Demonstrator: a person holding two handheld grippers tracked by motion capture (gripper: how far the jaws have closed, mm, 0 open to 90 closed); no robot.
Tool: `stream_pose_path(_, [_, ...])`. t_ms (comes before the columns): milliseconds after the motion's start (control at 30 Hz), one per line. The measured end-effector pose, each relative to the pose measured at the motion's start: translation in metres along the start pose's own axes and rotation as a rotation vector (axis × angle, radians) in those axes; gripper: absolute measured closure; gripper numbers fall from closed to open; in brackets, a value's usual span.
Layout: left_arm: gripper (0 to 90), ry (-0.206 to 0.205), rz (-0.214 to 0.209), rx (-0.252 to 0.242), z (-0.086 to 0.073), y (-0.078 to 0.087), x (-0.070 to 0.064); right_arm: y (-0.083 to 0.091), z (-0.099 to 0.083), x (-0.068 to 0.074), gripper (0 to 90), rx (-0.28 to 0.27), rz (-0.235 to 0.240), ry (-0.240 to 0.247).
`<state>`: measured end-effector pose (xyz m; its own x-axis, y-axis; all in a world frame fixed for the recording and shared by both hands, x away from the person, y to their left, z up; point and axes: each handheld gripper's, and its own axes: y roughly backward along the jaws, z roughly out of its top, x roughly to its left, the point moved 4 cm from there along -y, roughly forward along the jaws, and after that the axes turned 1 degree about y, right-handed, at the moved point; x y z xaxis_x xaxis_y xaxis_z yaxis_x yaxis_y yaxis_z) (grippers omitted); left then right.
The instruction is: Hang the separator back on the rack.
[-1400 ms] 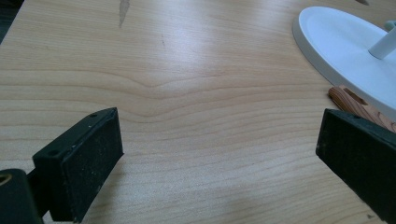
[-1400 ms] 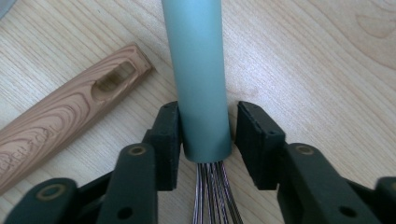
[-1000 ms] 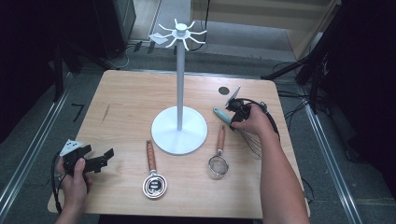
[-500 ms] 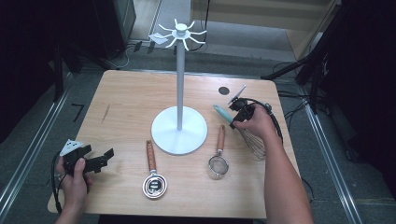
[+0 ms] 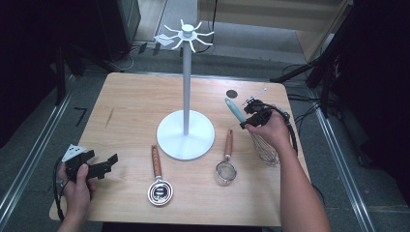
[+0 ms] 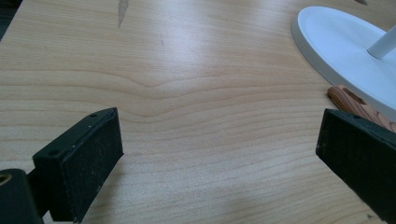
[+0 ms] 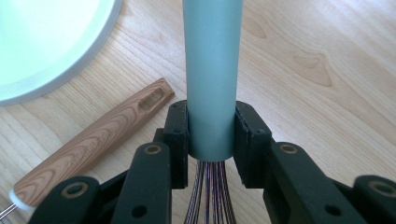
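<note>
Firmly between right gripper [image 7: 211, 140] fingers: whisk [image 7: 213, 70].

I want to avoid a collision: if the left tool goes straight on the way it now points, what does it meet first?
Probably the wooden handle of the small ladle beside the white stand base. The left tool is open over bare table, and that handle lies ahead toward its right jaw; depth is unclear.

Overhead light falls evenly on the surface [image 5: 130, 111]; surroundings are dark. Glare whitens the stand base [image 7: 42, 42]. Near claw parts are slightly soft.
</note>
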<state>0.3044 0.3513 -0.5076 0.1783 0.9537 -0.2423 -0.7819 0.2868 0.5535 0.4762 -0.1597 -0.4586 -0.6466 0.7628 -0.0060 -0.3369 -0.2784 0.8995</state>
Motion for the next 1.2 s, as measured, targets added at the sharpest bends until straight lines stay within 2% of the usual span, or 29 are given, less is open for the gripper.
stream_pose_path(100, [0.6,-0.001,0.001,0.001,0.000,0.000,0.000,0.007,-0.004,0.000,70.7,-0.045,-0.012,-0.004])
stream_pose_path(200, [0.6,-0.001,0.001,0.001,0.000,0.000,0.000,0.017,-0.007,0.001,70.7,-0.116,-0.014,-0.015])
stream_pose_path(233, [0.6,-0.001,0.001,0.001,0.000,0.000,0.000,0.017,-0.007,0.001,70.7,-0.116,-0.014,-0.015])
stream_pose_path(267, [0.6,-0.001,0.000,0.000,0.000,0.000,0.000,0.027,-0.009,0.001,70.7,-0.174,-0.010,-0.023])
stream_pose_path(300, [0.6,-0.001,0.000,0.000,0.000,0.000,0.000,0.027,-0.009,0.001,70.7,-0.174,-0.010,-0.023])
stream_pose_path(333, [0.6,-0.002,0.002,0.001,0.000,0.000,0.000,0.035,-0.011,0.002,70.7,-0.225,-0.003,-0.036])
stream_pose_path(400, [0.6,-0.002,0.001,0.000,0.000,0.000,0.000,0.038,-0.011,0.003,70.7,-0.244,0.000,-0.036])
stream_pose_path(433, [0.6,-0.002,0.002,-0.003,0.000,0.000,0.000,0.048,-0.013,0.004,70.7,-0.295,-0.005,-0.043])
stream_pose_path(500, [0.6,-0.002,0.002,-0.003,0.000,0.000,0.000,0.057,-0.014,0.007,70.7,-0.341,-0.006,-0.048])
stream_pose_path(567, [0.6,-0.002,0.002,-0.003,0.000,0.000,0.000,0.060,-0.014,0.007,70.7,-0.358,-0.007,-0.051])
stream_pose_path(667, [0.6,-0.003,0.002,-0.004,0.000,0.000,0.000,0.072,-0.016,0.012,70.7,-0.433,-0.004,-0.065])
stream_pose_path(800, [0.6,-0.002,0.002,-0.002,0.000,0.000,-0.001,0.082,-0.018,0.018,70.7,-0.496,-0.007,-0.065])
stream_pose_path(867, [0.6,-0.002,0.002,-0.002,0.000,0.000,-0.001,0.089,-0.019,0.022,70.7,-0.548,0.000,-0.078])
stream_pose_path(900, [0.6,-0.002,0.002,-0.003,0.000,0.000,-0.001,0.089,-0.019,0.022,70.7,-0.548,0.000,-0.078])
stream_pose_path(967, [0.6,-0.004,0.001,-0.001,0.000,0.000,-0.001,0.096,-0.020,0.025,70.7,-0.592,-0.002,-0.093])
stream_pose_path(1033, [0.6,-0.002,0.002,-0.003,0.000,0.000,-0.001,0.098,-0.020,0.026,70.7,-0.608,-0.001,-0.098])
stream_pose_path(1067, [0.6,-0.004,0.004,-0.002,0.000,0.000,0.000,0.102,-0.021,0.029,70.7,-0.639,0.002,-0.103])
stream_pose_path(1200, [0.6,-0.004,0.005,-0.005,0.000,0.000,-0.001,0.110,-0.020,0.035,70.7,-0.680,-0.001,-0.102])
